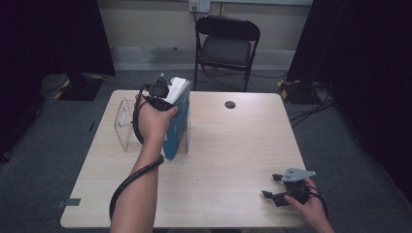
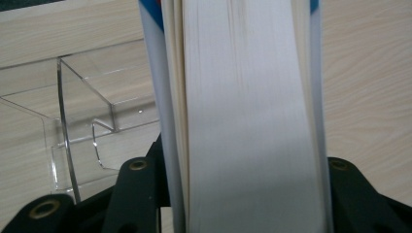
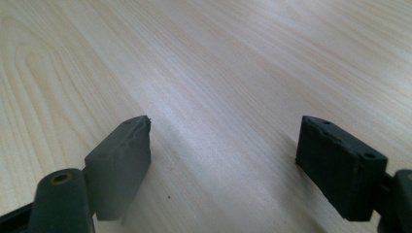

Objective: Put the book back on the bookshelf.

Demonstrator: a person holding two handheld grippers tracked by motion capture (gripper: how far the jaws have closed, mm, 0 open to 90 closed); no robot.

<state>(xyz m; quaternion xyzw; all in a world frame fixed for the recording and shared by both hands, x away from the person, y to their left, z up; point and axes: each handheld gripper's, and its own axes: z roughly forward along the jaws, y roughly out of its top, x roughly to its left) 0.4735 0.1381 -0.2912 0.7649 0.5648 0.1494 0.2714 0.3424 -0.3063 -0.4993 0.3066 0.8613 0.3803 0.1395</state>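
Left gripper view: book [image 2: 248, 116] between tongs, contact hidden, covers cropped.

Black folding chair [image 1: 227, 44] beyond the table [image 1: 233, 155]; small dark disc [image 1: 230, 104] on it

Both forearms come in bare, no sleeves showing. The left claw [image 1: 159, 92] is black, with a thick black ribbed cable looping down the forearm at the frame's lower left. The right claw [image 1: 272, 186], lower right, is black too, topped by a grey three-cornered plate. Brass-ringed screw holes dot the black jaws.
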